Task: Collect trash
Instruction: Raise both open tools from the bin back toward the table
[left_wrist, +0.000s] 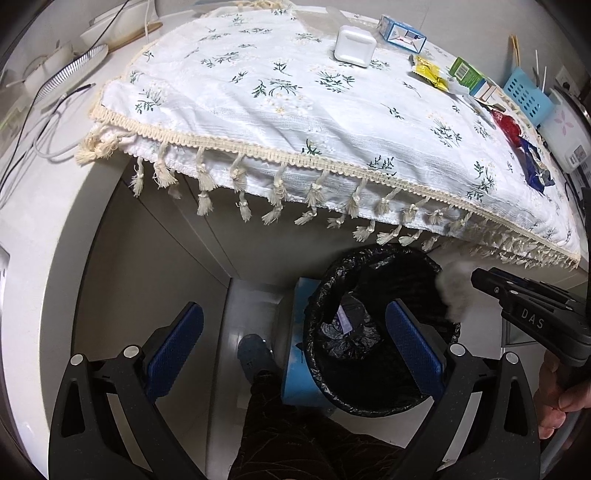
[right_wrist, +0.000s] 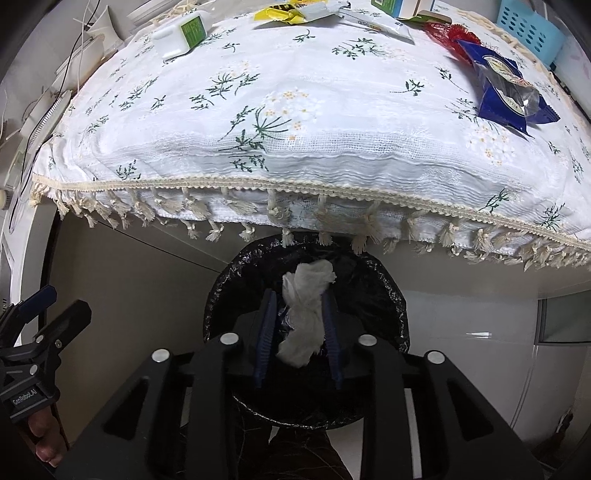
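The white counter (left_wrist: 33, 236) draped in a white floral cloth with cream tassels (right_wrist: 295, 122) is carrying the rest of the litter, and below its edge a round bin lined with a black plastic bag (right_wrist: 391, 295) is standing on the floor. The right claw (right_wrist: 299, 325) is pointing steeply down over the bin mouth with its blue pads (right_wrist: 266, 332) only slightly parted, and a crumpled white tissue wad (right_wrist: 306, 314) is sitting between them; the wad is touching one pad and looking loose at the other, so the grip is probably letting go. The main risk lies here: the tissue is light and fluffy (it could be clinging to the textured pad) and may ride back up to the counter instead of dropping. It could also be snagging on the bag's crinkled rim or the hanging tassels just above. The left claw (left_wrist: 295, 354) is hovering wide open and empty beside the bin, near enough to bump the liner. Further off, a blue foil snack wrapper (right_wrist: 506, 92), a red wrapper (right_wrist: 447, 35) and a yellow sachet (right_wrist: 284, 14) are waiting on the cloth, which could be sliding if tugged.
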